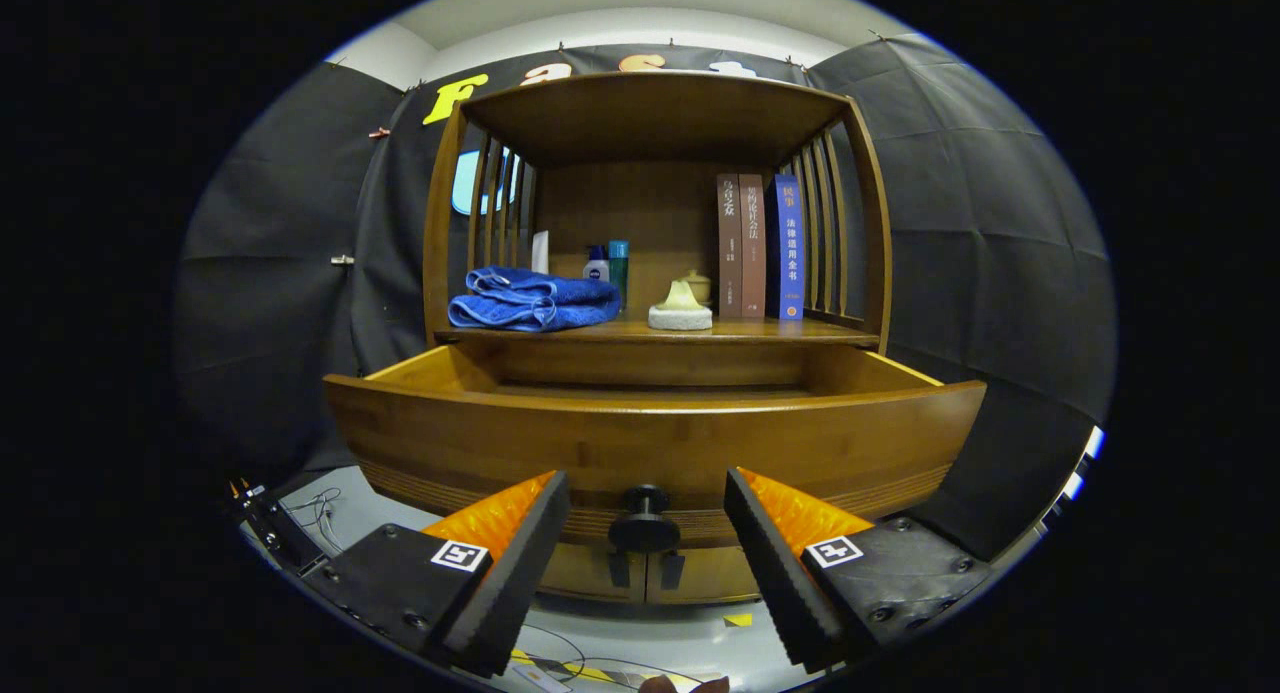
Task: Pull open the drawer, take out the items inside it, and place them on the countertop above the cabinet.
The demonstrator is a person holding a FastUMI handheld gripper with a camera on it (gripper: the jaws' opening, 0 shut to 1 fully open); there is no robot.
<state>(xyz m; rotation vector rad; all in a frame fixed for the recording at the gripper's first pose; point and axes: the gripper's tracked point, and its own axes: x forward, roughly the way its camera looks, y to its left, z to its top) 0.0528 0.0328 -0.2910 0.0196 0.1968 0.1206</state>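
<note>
One wooden cabinet [655, 123] takes up most of the view, a slatted-sided shelf unit standing against the black cloth wall. Its drawer [650, 438] is pulled out toward the camera, the curved front panel well forward of the cabinet body; the inside walls show, but the drawer's floor is hidden behind the front panel, so I cannot tell what lies in it. The countertop [760, 330] above the drawer carries several things. At its left lies a folded blue towel [535, 300]. At its right three books [760, 245] stand upright together, two brown and one blue, against the right-hand slats. Between towel and books sits a small white block with a pale yellow lump on it [680, 310], perhaps a soap on a sponge, though the view is too small to be sure. Behind the towel stand a few small bottles [609, 263], and a small pale lidded jar [697, 285] sits behind the white block. The gripper [647, 548] has its jaws spread wide apart, touching nothing. The black round drawer knob [645, 521] sits between the fingers [510, 573], clear of both.
</note>
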